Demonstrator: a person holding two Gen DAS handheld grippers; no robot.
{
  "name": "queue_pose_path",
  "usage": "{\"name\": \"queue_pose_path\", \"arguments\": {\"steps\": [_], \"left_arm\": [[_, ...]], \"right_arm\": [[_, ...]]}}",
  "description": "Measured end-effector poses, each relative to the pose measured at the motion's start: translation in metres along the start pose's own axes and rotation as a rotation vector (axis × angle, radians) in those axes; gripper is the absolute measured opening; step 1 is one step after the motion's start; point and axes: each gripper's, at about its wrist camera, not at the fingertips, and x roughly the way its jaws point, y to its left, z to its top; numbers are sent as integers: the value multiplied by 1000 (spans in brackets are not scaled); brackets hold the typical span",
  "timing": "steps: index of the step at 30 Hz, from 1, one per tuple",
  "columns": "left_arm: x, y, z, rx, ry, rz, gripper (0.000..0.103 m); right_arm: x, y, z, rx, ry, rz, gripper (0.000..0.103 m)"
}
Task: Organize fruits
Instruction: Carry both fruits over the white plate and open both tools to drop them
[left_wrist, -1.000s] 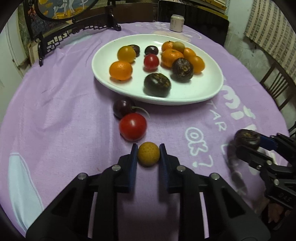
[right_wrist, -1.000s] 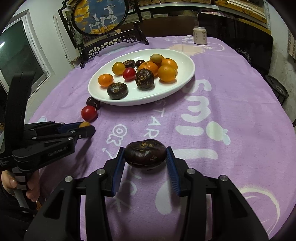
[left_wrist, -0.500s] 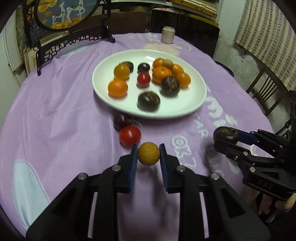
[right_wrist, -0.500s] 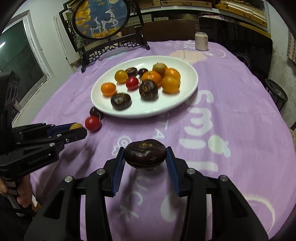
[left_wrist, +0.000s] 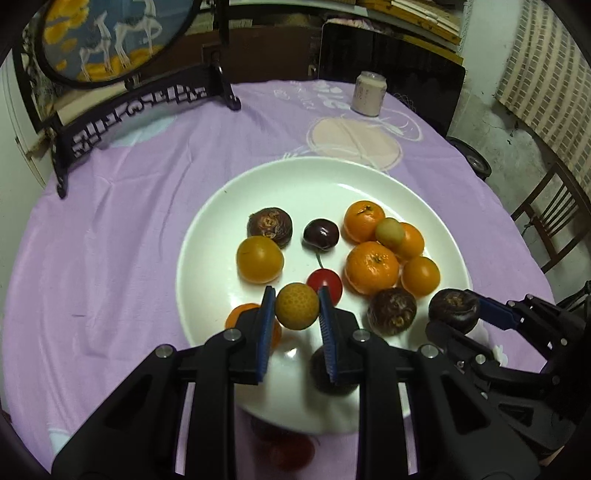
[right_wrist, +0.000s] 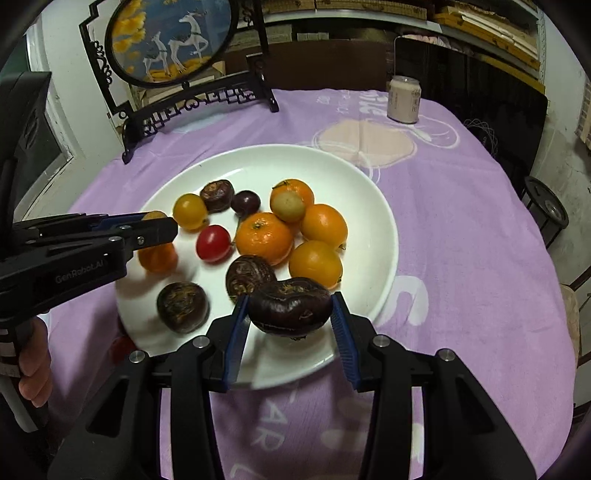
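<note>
Your left tongs (left_wrist: 297, 310) pinch a small, light yellow fruit (left_wrist: 297, 305) and your right tongs (right_wrist: 290, 317) a dark, wrinkled, probably soft fruit (right_wrist: 290, 308), both over the plate (right_wrist: 380, 221); hold each gently across its middle.

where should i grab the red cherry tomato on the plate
Grip the red cherry tomato across its round middle, coming straight down from above. An orange sits close on one side, so align the fingers along the open plate gap.
</note>
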Motion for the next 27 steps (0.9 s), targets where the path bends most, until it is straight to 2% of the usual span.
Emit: {"name": "queue_pose_path", "arguments": {"steps": [8, 9, 11, 14, 15, 17, 18, 22, 27], "left_arm": [[14, 2, 4, -5, 11, -2, 25], [14, 1, 5, -5, 8, 3, 28], [9, 1, 5, -5, -5, 10, 62], [-17, 0, -1, 13, -67, 27, 63], [-31, 1, -8, 18, -92, 26, 64], [-50, 4, -24, 16, -127, 35, 74], [-57, 5, -32, 14, -136, 39, 75], [-82, 28, -82, -60, -145, 37, 75], [-89, 64, -122, -143, -115, 63, 75]], "right_arm": [[5, 2, 3, -15, -1, 2, 44], [6, 4, 3, -22, 3, -2, 49], [2, 6, 4, -25, -4, -24, 61], [-17, 10, 1, -27, -38, -22, 61], [-24, 11, -2, -26, -49, -15, 61], [-38, 16, -12, -29, -65, 4, 62], [-46, 22, -21, -34, -70, 15, 62], [-59, 39, -52, -30, -48, 82, 62], [-44, 74, -71, -64, 33, 144, 62]]}}
